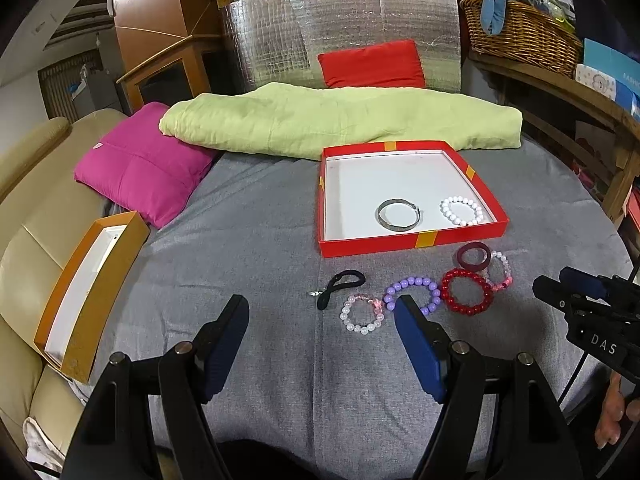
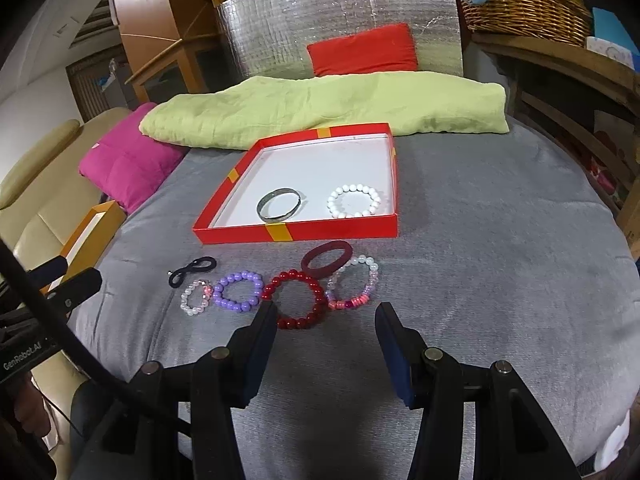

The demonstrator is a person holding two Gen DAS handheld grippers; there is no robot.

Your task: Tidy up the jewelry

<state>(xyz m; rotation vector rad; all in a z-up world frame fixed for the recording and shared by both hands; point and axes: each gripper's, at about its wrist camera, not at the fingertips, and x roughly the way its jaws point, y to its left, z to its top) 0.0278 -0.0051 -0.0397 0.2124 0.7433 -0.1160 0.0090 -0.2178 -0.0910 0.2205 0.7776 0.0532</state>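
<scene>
bracelets (image 2: 298, 300) on grey bedspread (image 2: 480, 280) nr red tray (image 2: 296, 234); both grippers (image 1: 320, 320) (image 2: 326, 324) wide, empty.

Each black plastic claw (image 2: 326, 322) has blue ribbed pads (image 1: 416, 344) and silver pivot screws (image 1: 459, 346). White "DAS" lettering (image 1: 604, 344) marks the right claw (image 1: 576, 290); a black cable (image 2: 60, 332) crosses the left one.

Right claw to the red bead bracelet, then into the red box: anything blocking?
Nothing visible blocks the approach. The right claw is open just short of the red bead bracelet, with bare grey cloth between. The dark red bangle lies between it and the red box, whose near wall must be cleared.
</scene>
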